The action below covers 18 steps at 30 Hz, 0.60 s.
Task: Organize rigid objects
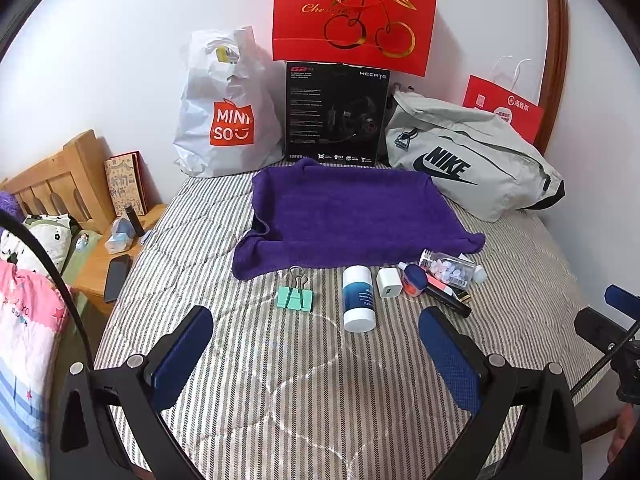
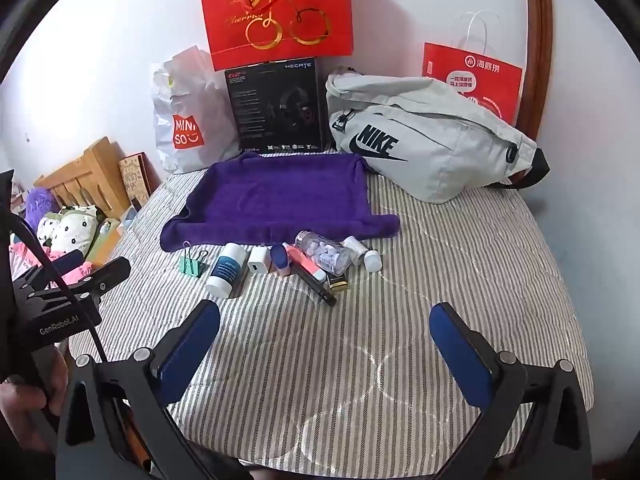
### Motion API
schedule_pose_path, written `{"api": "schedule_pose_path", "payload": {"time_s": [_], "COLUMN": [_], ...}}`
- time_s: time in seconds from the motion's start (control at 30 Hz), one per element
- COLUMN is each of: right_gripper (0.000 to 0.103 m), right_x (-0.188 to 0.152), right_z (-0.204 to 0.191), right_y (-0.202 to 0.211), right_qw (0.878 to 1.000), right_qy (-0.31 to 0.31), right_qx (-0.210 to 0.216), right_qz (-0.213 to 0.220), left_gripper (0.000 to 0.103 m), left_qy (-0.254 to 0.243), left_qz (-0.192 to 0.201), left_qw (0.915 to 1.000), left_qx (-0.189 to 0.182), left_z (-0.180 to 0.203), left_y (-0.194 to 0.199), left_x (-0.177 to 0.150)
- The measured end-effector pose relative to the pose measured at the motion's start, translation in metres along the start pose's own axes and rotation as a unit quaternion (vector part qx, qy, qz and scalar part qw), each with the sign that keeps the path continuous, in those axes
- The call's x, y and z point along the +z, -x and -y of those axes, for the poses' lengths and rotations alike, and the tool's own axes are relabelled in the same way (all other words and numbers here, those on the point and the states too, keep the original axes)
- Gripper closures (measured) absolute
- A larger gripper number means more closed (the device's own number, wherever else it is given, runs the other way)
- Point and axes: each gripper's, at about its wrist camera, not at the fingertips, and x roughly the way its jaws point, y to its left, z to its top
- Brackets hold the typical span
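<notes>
1. Your left hand-held gripper (image 1: pixel 316 354) hangs above the bed (image 1: pixel 280 380) with its jaws spread as wide as they go and nothing between them; your right hand-held gripper (image 2: pixel 325 350) is the same, wide and empty. Both tilt down toward the objects, which I judge suits a first pick.
2. The rigid objects lie in a row along the near edge of the purple towel (image 1: pixel 344 208): a green binder clip (image 1: pixel 295 296), a white tube (image 1: pixel 358 298) lying on its side, a white charger (image 1: pixel 388 282), then a tight cluster with a clear pill bottle (image 1: pixel 448 266) and a black pen-like stick (image 1: pixel 450 300).
3. The towel is spread flat and bare, probably as the place to arrange them.
4. The clip and tube sit apart, so they look easiest to take first; the cluster touches itself.
5. The bed has a striped cover; bags and a black box (image 1: pixel 336 114) lean on the white wall behind.
</notes>
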Motion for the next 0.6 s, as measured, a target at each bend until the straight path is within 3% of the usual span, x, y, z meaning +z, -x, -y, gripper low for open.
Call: {"api": "schedule_pose_path", "payload": {"time_s": [0.6], "right_gripper": [0.0], "right_x": [0.0026], "right_z": [0.0006], "right_y": [-0.0012], "right_qw": [1.0], "right_qy": [0.001], "right_qx": [-0.002], "right_qz": [0.0], "left_gripper": [0.0], "left_qy": [-0.006], "left_qz": [-0.004], "left_qw": [1.0], "left_qx": [0.0], "left_z": [0.0063], "left_y": [-0.0021], "left_x": [0.0019]}}
